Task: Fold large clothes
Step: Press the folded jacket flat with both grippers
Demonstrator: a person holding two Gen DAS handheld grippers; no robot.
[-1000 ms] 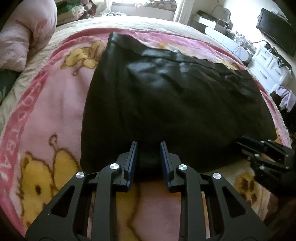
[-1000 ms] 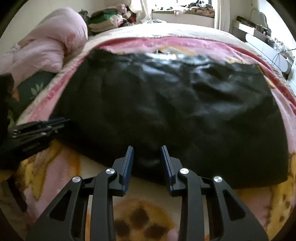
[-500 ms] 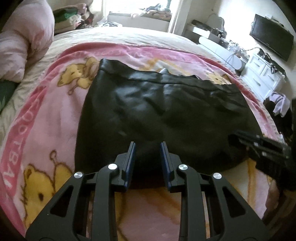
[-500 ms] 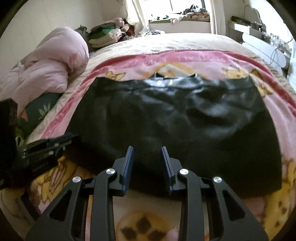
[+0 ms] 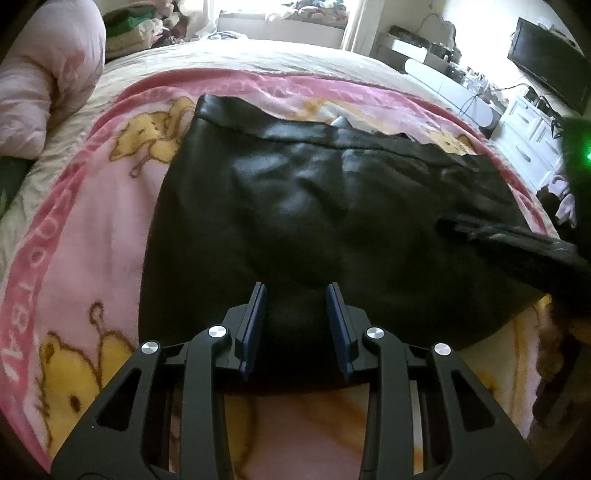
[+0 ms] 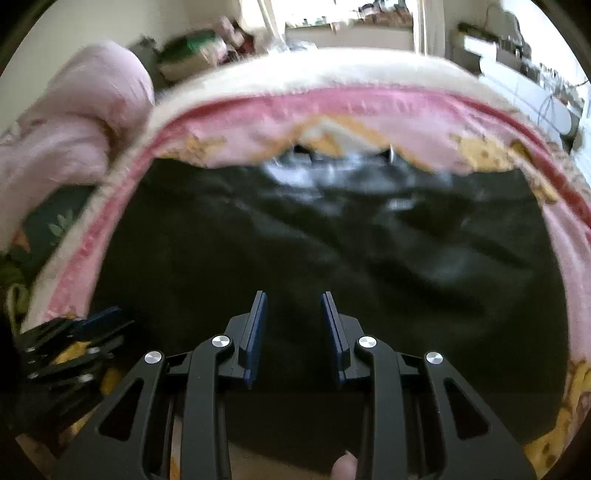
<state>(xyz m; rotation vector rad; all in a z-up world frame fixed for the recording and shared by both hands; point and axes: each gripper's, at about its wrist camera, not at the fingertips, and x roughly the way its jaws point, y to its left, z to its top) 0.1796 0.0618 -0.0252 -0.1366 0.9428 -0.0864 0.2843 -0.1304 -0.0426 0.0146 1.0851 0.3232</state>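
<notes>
A large black leather-like garment (image 5: 314,214) lies spread flat on a pink cartoon-bear blanket (image 5: 85,221) on the bed. My left gripper (image 5: 297,291) is open and empty, its fingers over the garment's near edge toward its left side. My right gripper (image 6: 293,299) is open and empty over the same garment (image 6: 332,251) nearer its middle; this view is motion-blurred. The right gripper also shows blurred at the right of the left wrist view (image 5: 517,240). The left gripper shows at the lower left of the right wrist view (image 6: 70,339).
A pink duvet (image 5: 40,85) is bunched at the bed's left side. Piled clothes (image 5: 136,33) lie beyond the bed's far end. A white dresser (image 5: 532,136) and a dark TV (image 5: 546,62) stand to the right.
Both grippers first drew back and rose, showing more of the garment and blanket. The right gripper has now swung forward and lower over the garment, blurring its view. Both stay open.
</notes>
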